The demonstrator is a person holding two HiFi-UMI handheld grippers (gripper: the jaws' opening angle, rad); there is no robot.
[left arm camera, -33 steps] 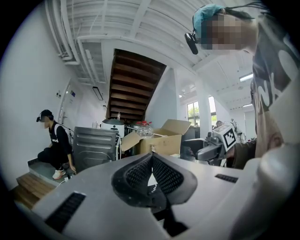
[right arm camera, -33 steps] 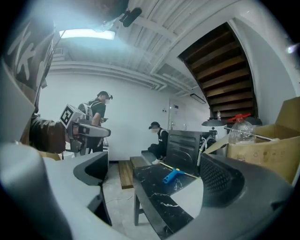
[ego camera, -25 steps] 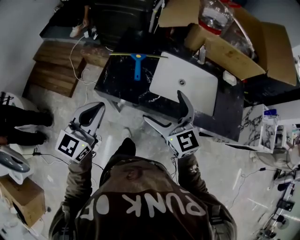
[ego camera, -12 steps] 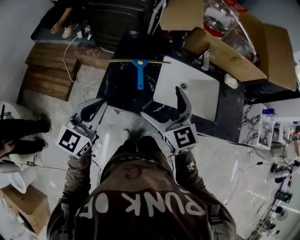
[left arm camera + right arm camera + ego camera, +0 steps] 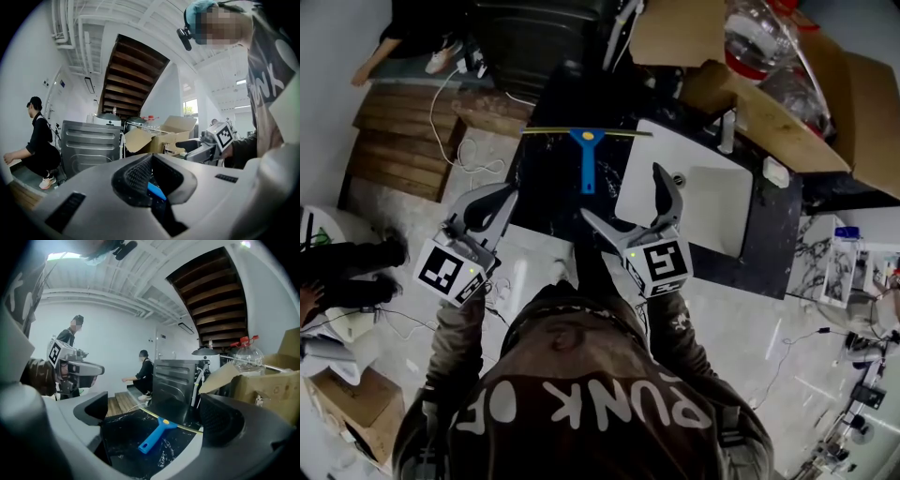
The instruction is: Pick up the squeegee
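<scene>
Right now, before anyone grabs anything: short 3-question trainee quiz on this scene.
1. True or false: the right claw is gripping the squeegee.
2. The squeegee lies on: A the black counter, B the floor, C the cardboard box.
3. Fill in: the left claw is ___ (open or shut).
Key: 1 false, it is open and short of the squeegee. 2 A. 3 shut.

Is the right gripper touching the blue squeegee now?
Apart. The right gripper view shows the squeegee lying on the black counter, ahead of the open right gripper.
</scene>
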